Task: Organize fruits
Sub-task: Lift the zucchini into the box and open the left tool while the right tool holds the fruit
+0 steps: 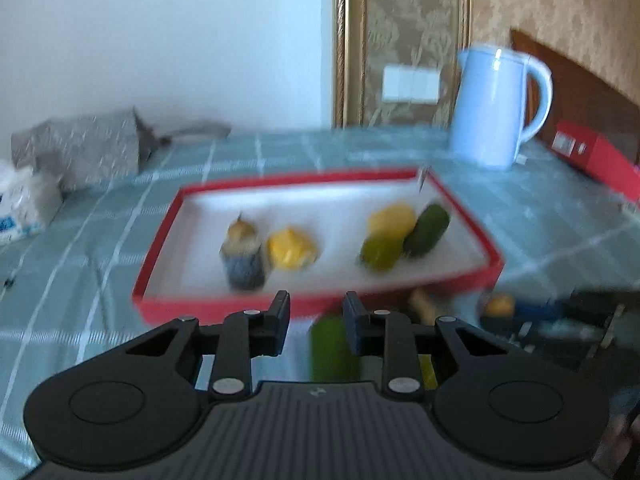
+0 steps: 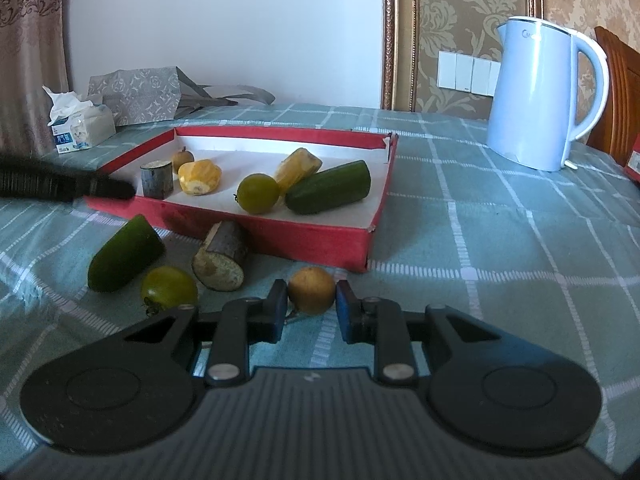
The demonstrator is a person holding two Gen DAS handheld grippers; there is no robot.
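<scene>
Fruits first: most already sit in the shallow red cardboard tray with a white lining [image 2: 320, 240], the rest lie loose on the green checked tablecloth [image 2: 500, 240] in front of it.

Far left, the left gripper [image 1: 316, 308] hangs over the tray's near left corner. Its fingers are drawn narrow with nothing between them, so it looks free for another pick.

Inside the tray, from the left: a bark-covered stub [image 2: 157, 180], a small brown round fruit [image 2: 183, 156], a yellow lumpy chunk [image 2: 199, 178], a yellow-green tomato [image 2: 258, 193], a pale yellow ribbed piece [image 2: 298, 168] and a dark green cucumber length [image 2: 328, 188]. They lie in loose pairs, probably just where each was dropped.

On the cloth, a green cucumber wedge [image 2: 124, 252] lies leftmost, then a green stemmed tomato [image 2: 170, 288], then a cut log-like piece with a pale face [image 2: 220, 258] right against the tray wall.

Next, the right gripper [image 2: 312, 300]. Its blue-padded fingers [image 2: 280, 308] are pinched on a round tan fruit [image 2: 312, 290], gripped across its middle, likely so it can't roll out. That one should be tray-bound.

Far right stands a pale blue plastic kettle [image 2: 536, 100], well clear.
</scene>
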